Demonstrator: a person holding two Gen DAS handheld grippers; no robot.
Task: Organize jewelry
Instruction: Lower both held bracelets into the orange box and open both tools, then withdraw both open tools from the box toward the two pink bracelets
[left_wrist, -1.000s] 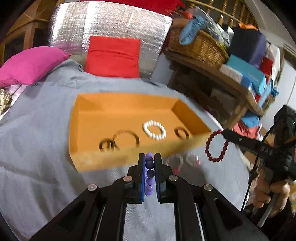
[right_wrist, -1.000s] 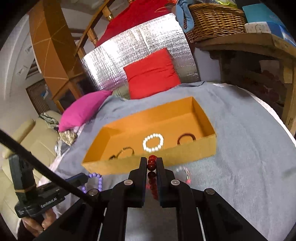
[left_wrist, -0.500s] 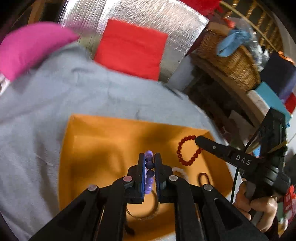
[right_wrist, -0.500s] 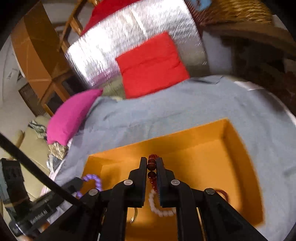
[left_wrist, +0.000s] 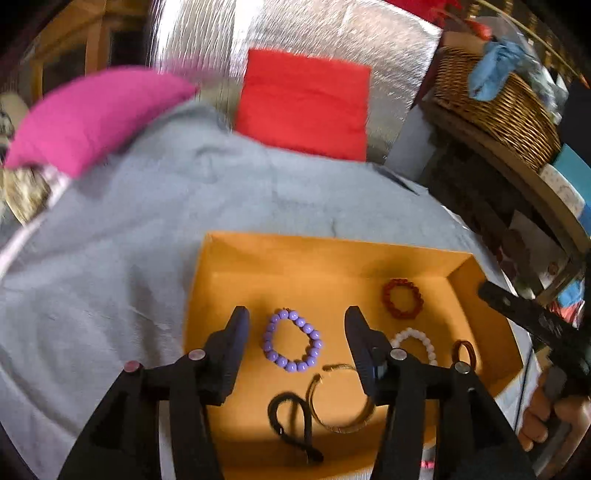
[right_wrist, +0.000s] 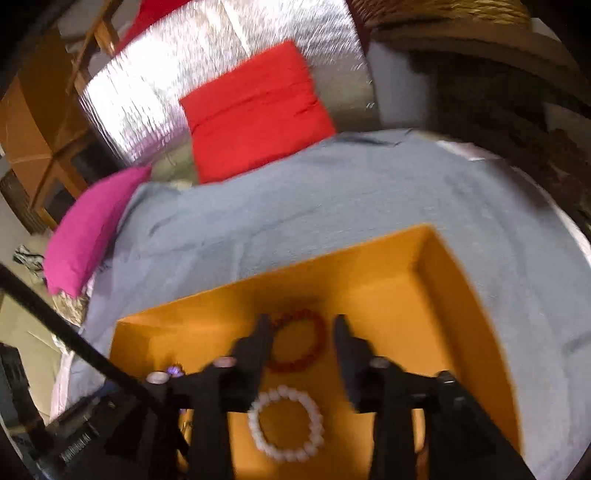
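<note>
Two sets of jaws spread wide over my orange box (left_wrist: 332, 254), purple bracelet (left_wrist: 291, 341) lower centre, red bracelet (right_wrist: 301, 345) released; risk: a finger snagging beads on withdrawal.

A grey blanket (left_wrist: 122, 266) covers the bed; a red cushion (left_wrist: 304, 110) leans on a silver foil panel (left_wrist: 332, 40), a pink pillow (left_wrist: 88, 118) to its left; a wicker basket (left_wrist: 495, 107) sits on a wooden shelf (left_wrist: 524, 177) at right.
</note>
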